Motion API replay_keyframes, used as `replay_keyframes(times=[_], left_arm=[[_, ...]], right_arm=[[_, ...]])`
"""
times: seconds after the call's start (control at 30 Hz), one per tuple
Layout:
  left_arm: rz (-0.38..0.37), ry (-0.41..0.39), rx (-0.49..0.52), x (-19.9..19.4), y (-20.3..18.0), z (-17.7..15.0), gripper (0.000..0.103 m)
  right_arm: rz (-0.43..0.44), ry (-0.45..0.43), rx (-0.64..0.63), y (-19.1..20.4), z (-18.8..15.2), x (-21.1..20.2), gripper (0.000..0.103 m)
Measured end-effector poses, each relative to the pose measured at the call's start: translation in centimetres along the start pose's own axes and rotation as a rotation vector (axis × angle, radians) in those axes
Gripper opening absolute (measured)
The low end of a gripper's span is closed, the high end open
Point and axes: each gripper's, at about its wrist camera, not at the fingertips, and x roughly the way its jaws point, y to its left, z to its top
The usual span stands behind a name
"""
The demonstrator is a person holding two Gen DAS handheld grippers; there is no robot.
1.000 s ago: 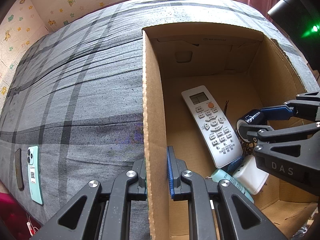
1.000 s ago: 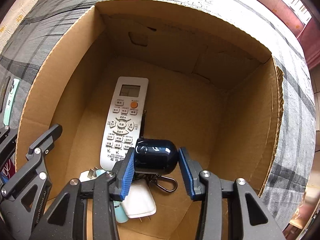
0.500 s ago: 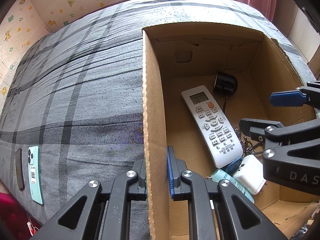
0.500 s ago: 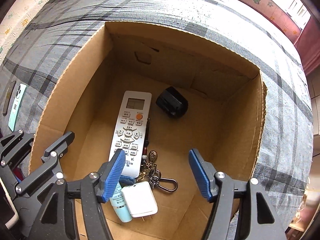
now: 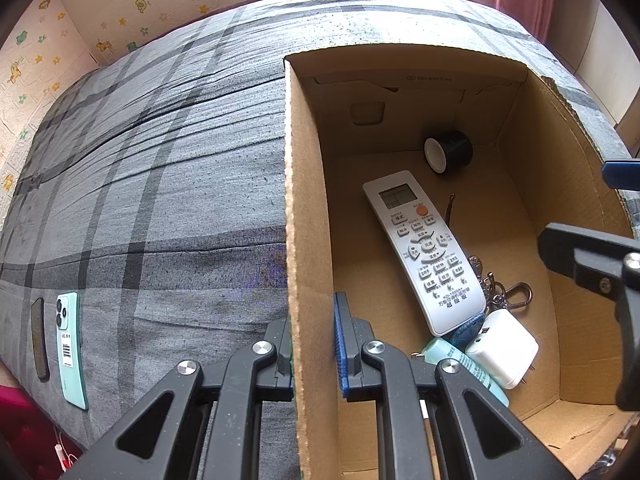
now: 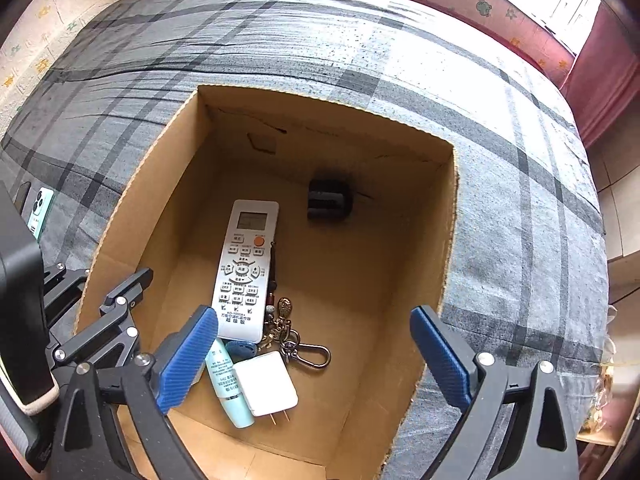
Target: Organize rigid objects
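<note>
At the far end of the box, a dark cup lies; right gripper gapes empty, left gripper clamps the box wall.

Your left gripper straddles the cardboard box wall; inside lie the remote and dark cylinder.

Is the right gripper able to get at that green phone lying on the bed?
Probably not directly: the right gripper hangs open over the box, whose wall and the left gripper stand between it and the phone.
</note>
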Motion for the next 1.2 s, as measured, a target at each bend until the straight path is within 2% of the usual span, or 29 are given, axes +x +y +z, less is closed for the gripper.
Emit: replay_keyframes(times=[0.37, 0.63, 0.8, 0.9, 0.97, 1.0, 1.07, 1.17, 1.2], left_arm=[[0.000, 0.000, -0.001, 0.0, -0.1, 0.0, 0.016], [0.010, -0.003, 0.002, -0.3, -0.3, -0.1, 0.017], [0.034, 0.004, 0.007, -0.3, -0.5, 0.0, 0.022], [0.065, -0.004, -0.011, -0.9, -0.1, 0.0, 0.044], [0.062, -0.019, -0.033, -1.8, 0.3, 0.0, 0.069], [0.056, -0.032, -0.040, -2.3, 0.4, -0.1, 0.074], [0.055, -0.060, -0.050, -3.6, 0.4, -0.2, 0.094], [0.064, -0.106, -0.058, -5.7, 0.4, -0.7, 0.103], [0.058, -0.114, -0.059, -6.3, 0.3, -0.8, 0.103]], right_arm=[[0.044, -0.057, 0.105, -2.5, -2.2, -3.7, 0.103], [0.020, -0.114, 0.147, -3.1, -4.6, -6.7, 0.103], [0.021, -0.129, 0.151, -3.4, -5.0, -7.4, 0.103], [0.021, -0.137, 0.158, -3.7, -5.2, -7.8, 0.103], [0.016, -0.146, 0.161, -3.8, -5.3, -8.2, 0.103], [0.015, -0.151, 0.163, -3.9, -5.4, -8.3, 0.103], [0.018, -0.159, 0.166, -4.0, -5.6, -8.7, 0.103], [0.025, -0.173, 0.170, -4.1, -6.0, -9.3, 0.103], [0.028, -0.178, 0.171, -4.1, -6.2, -9.6, 0.103]])
